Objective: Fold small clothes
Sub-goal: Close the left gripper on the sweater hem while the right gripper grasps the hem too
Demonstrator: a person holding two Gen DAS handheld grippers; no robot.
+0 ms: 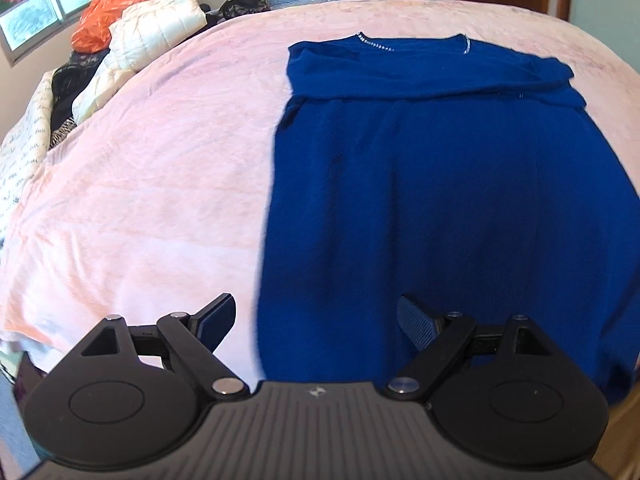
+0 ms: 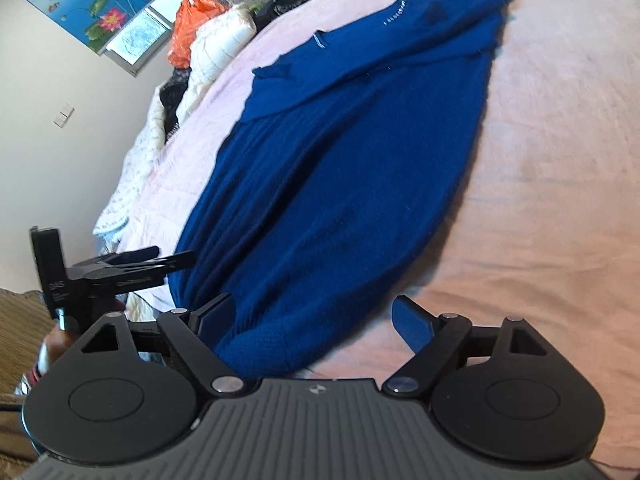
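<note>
Blue knit sweater [image 1: 440, 184] spread flat on the pink bedspread [image 1: 152, 168], neckline at the far end, hem toward the near bed edge, both sleeves already laid across the chest in a band below the collar. Hem draped slightly over the near edge of the bed.

Left gripper [image 1: 316, 320] hovering over the near left corner of the hem, jaws spread wide, nothing between them; one finger over pink cover, the other over blue knit. Right gripper [image 2: 312, 320] low at the near right corner of the hem, jaws spread and empty, the rolled corner of the hem lying between the fingers but not pinched. In the right wrist view, left gripper [image 2: 120, 268] seen side-on beside the opposite hem corner.

Step in hand, by the look of it: taking both hem corners for a fold up toward the collar. To do well:
- Straddle each corner fully, one finger above and one beneath, catching both layers of knit and none of the bedspread.
- Close both sides at matching depth, so the hem lifts level.
- Lift only enough to clear, carry evenly toward the neckline, keep the sleeves undisturbed.
- Lay down with edges aligned; thick knit likely to sag in the middle, so hold gentle tension between the corners.
</note>
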